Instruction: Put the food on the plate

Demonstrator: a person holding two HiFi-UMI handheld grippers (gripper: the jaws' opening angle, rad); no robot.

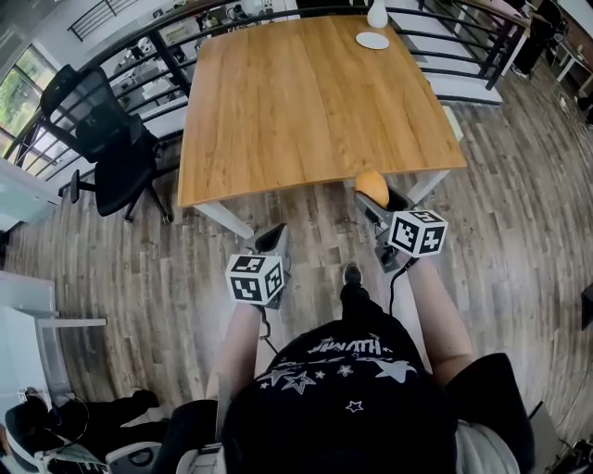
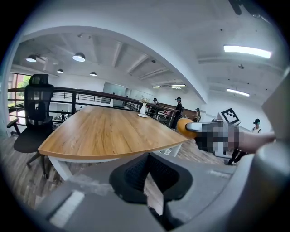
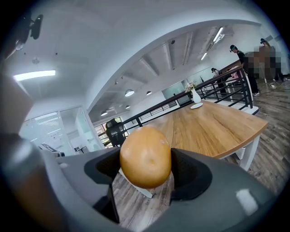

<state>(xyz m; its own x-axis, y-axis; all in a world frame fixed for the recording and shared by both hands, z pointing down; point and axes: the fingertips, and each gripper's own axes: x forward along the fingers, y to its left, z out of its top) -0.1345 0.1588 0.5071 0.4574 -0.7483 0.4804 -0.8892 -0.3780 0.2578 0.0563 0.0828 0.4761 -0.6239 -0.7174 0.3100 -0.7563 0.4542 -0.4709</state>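
Observation:
A round orange-brown piece of food (image 3: 145, 156) sits between the jaws of my right gripper (image 3: 145, 168), which is shut on it. In the head view the food (image 1: 372, 186) hangs just off the near right edge of the wooden table (image 1: 306, 102), in front of the right gripper (image 1: 376, 200). A small white plate (image 1: 372, 40) lies at the table's far side, and it also shows far off as the plate (image 3: 196, 106). My left gripper (image 1: 271, 240) is below the table's near edge, over the floor. The left gripper (image 2: 152, 181) holds nothing, with its pads almost together.
A white vase (image 1: 377, 13) stands just behind the plate. A black office chair (image 1: 107, 139) is left of the table, and a black railing (image 1: 445, 46) runs behind it. White table legs (image 1: 222, 218) stand near both grippers. People stand far off past the railing.

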